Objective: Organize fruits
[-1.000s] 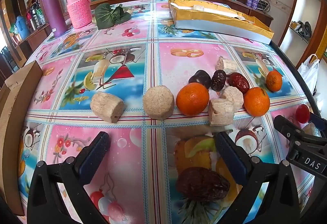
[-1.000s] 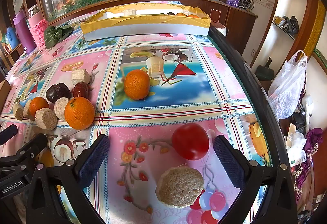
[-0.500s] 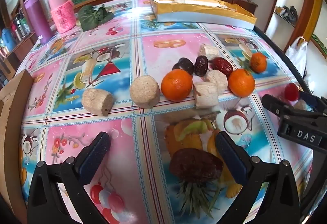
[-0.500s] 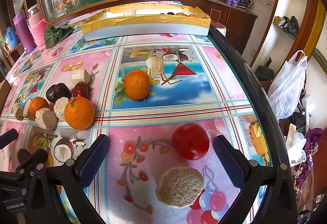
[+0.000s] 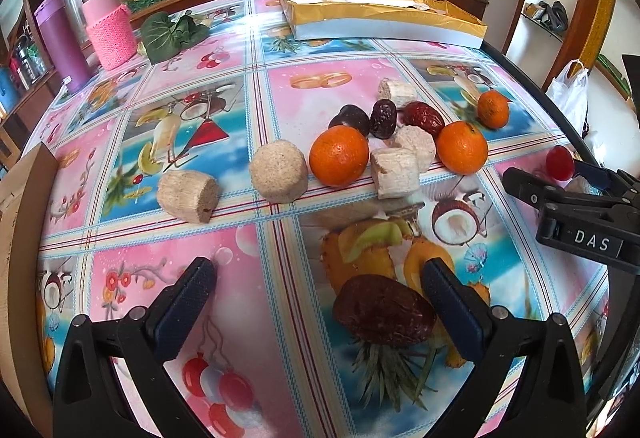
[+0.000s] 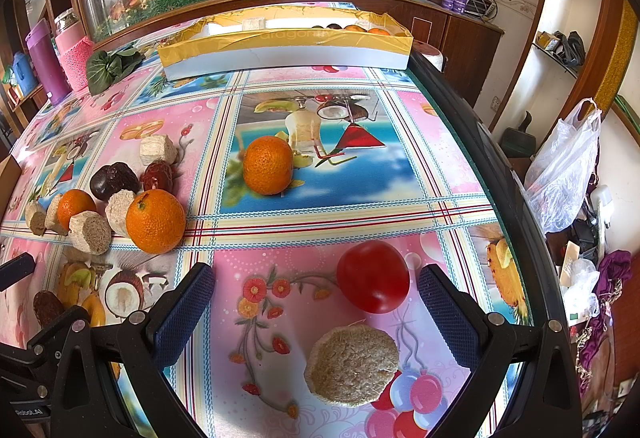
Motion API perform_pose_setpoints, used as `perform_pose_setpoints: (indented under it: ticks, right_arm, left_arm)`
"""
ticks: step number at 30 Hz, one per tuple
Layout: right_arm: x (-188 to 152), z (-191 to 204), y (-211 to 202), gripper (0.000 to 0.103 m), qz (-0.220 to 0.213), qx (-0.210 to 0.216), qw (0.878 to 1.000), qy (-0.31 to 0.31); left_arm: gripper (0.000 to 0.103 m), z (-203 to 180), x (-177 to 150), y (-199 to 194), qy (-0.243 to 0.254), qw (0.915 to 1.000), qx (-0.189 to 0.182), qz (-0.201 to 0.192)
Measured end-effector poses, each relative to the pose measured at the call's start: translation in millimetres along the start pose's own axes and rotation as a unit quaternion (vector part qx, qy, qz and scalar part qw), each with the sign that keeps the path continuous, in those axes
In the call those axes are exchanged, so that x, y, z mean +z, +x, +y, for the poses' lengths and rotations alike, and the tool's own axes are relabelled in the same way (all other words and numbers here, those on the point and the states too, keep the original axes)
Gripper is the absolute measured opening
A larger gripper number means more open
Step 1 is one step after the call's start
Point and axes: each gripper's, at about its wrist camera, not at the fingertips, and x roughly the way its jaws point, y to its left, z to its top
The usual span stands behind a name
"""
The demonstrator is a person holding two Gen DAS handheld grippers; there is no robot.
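Observation:
My left gripper is open and empty above the table. A dark brown date lies on the cloth just inside its right finger. Beyond it lie oranges, more dates and several beige cylinder pieces. My right gripper is open and empty. A red tomato and a beige round piece lie between its fingers. An orange sits farther ahead. The right gripper also shows in the left wrist view.
A long yellow-and-white box with some fruit in it stands at the table's far edge. Pink and purple flasks and green leaves stand far left. A cardboard box is at the left. The table's dark edge runs along the right.
My left gripper has drawn back and tilted a little, so the date now sits closer to its right finger. The right gripper has stayed still.

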Motion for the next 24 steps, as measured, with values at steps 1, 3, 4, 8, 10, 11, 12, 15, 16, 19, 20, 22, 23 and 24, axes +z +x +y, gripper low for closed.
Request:
perform_pose_setpoints:
  ticks: [1,3,4,8,10,11,12,15,16,19,20,22,23,24]
  right_arm:
    - [0,0,0,0.102,0.0,0.0,1.0,0.0]
    - [0,0,0,0.102,0.0,0.0,1.0,0.0]
    - [0,0,0,0.102,0.0,0.0,1.0,0.0]
    - [0,0,0,0.102,0.0,0.0,1.0,0.0]
    - [0,0,0,0.102,0.0,0.0,1.0,0.0]
    - [0,0,0,0.102,0.0,0.0,1.0,0.0]
    - [0,0,0,0.102,0.0,0.0,1.0,0.0]
    - [0,0,0,0.102,0.0,0.0,1.0,0.0]
    - [0,0,0,0.102,0.0,0.0,1.0,0.0]
    - [1,0,1,0.102,0.0,0.0,1.0,0.0]
    - [1,0,1,0.102,0.0,0.0,1.0,0.001]
    - [1,-1,1,0.102,0.001,0.0,1.0,0.003]
    - [1,0,1,0.102,0.003,-0.001,1.0,0.003]
    - [1,0,1,0.102,0.009,0.001,1.0,0.004]
  left_arm:
    - [0.103,1,-2,-2,-0.003,1.0,0.001,0.001]
    - [0.102,4,-6,-7,-0.012,0.9999,-0.004,0.005]
    - [0.102,7,-9,-11,-0.021,0.9996,-0.018,0.003]
    - [0.102,26,-20,-42,-0.065,0.9958,-0.054,-0.033]
    - [0.102,38,-25,-57,-0.084,0.9935,-0.063,-0.044]
    - [0.102,42,-27,-63,-0.086,0.9932,-0.062,-0.048]
    - [0.102,46,-29,-70,-0.088,0.9931,-0.056,-0.055]
    - [0.102,60,-35,-91,-0.087,0.9924,-0.02,-0.084]
    - [0.102,64,-36,-97,-0.088,0.9919,-0.01,-0.091]
    - [0.102,76,-39,-113,-0.09,0.9897,0.009,-0.111]
    - [0.102,79,-40,-118,-0.09,0.9886,0.014,-0.119]
    - [0.102,85,-44,-128,-0.091,0.9864,0.021,-0.136]
    - [0.102,86,-46,-132,-0.09,0.9852,0.025,-0.144]
    - [0.102,87,-48,-137,-0.088,0.9839,0.029,-0.153]
